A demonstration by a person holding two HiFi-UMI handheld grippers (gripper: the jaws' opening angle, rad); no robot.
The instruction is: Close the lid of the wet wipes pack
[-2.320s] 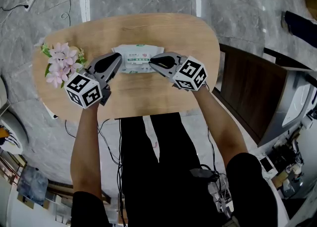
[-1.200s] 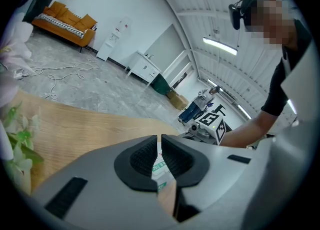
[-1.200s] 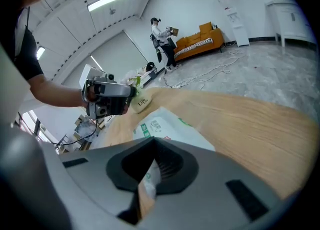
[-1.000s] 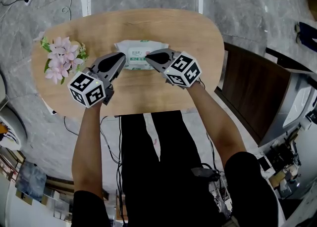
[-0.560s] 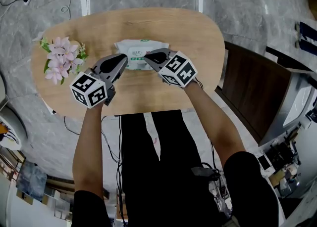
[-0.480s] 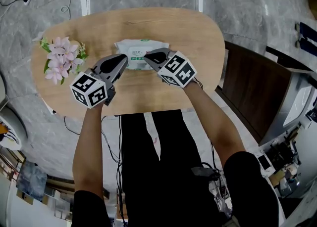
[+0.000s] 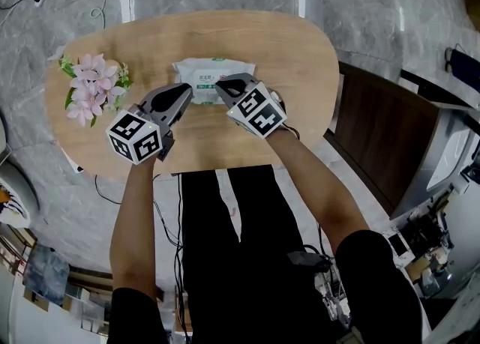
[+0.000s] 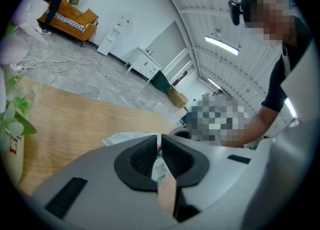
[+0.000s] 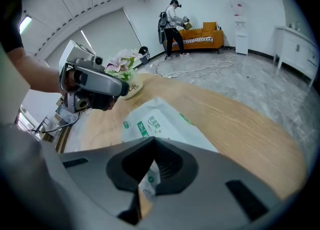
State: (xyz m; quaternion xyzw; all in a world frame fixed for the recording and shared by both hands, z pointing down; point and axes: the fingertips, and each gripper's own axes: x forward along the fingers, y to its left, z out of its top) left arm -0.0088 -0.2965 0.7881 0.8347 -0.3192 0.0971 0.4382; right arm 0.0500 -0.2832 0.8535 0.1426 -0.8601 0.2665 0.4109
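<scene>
The white wet wipes pack (image 7: 214, 80) with a green label lies flat on the oval wooden table (image 7: 300, 58); I cannot tell how its lid stands. My left gripper (image 7: 184, 94) is shut with nothing in it, its tips at the pack's near left corner. My right gripper (image 7: 220, 88) is also shut and rests at the pack's near edge, close to the middle. In the left gripper view the pack (image 8: 125, 138) shows just past the shut jaws of the left gripper (image 8: 159, 139). The right gripper view shows the pack (image 9: 165, 119) beyond the right gripper (image 9: 153, 143), with the left gripper (image 9: 95, 86) at its far side.
A bunch of pink flowers (image 7: 91, 88) lies at the table's left end, also in the right gripper view as flowers (image 9: 120, 63). A dark cabinet (image 7: 375, 133) stands right of the table. The person's legs are under the table's near edge. Cables lie on the grey floor behind.
The right gripper has slid left along the pack's near edge, closer to the left gripper. The left gripper and the pack have stayed put.
</scene>
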